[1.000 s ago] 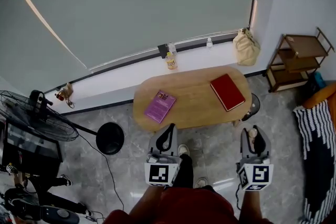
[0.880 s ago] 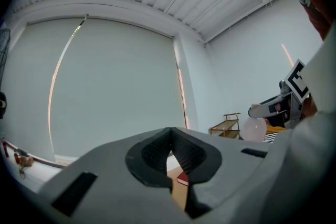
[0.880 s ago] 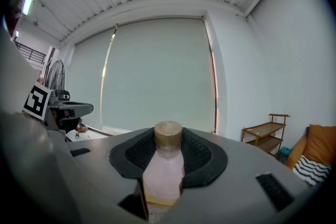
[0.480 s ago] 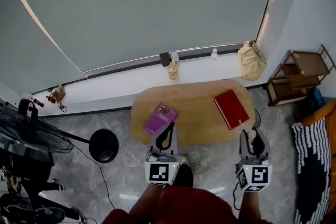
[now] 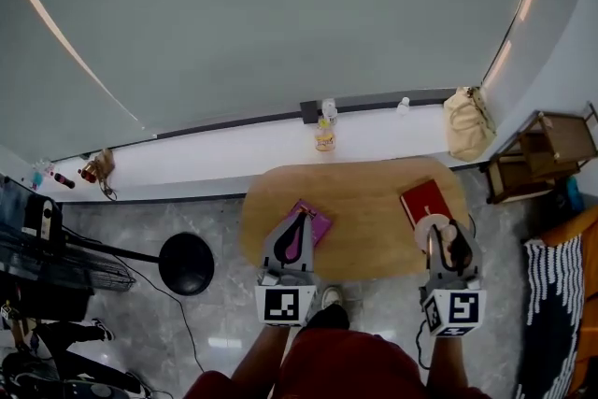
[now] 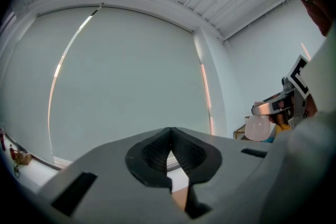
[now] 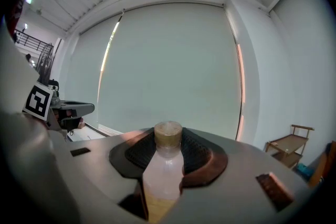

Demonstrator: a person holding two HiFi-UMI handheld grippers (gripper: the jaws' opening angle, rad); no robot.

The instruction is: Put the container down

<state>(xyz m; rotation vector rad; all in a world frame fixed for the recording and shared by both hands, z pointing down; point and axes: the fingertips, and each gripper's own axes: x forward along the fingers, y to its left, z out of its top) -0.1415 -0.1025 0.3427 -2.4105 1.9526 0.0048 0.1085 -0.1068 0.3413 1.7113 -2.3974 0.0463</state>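
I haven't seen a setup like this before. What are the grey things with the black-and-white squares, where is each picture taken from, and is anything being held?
There is no robot here. A person holds a two-jaw claw in each hand. The top-down picture comes from a camera on the person's head. In it the left claw and right claw reach out from the bottom edge, and the marker cubes are parts of them. The other two pictures come from a camera riding on each claw, looking along its jaws. Below is an oval wooden table with a purple book and a red book on it. The right claw is closed on a small translucent bottle with a tan cap. The left claw's jaws are together with nothing between them.
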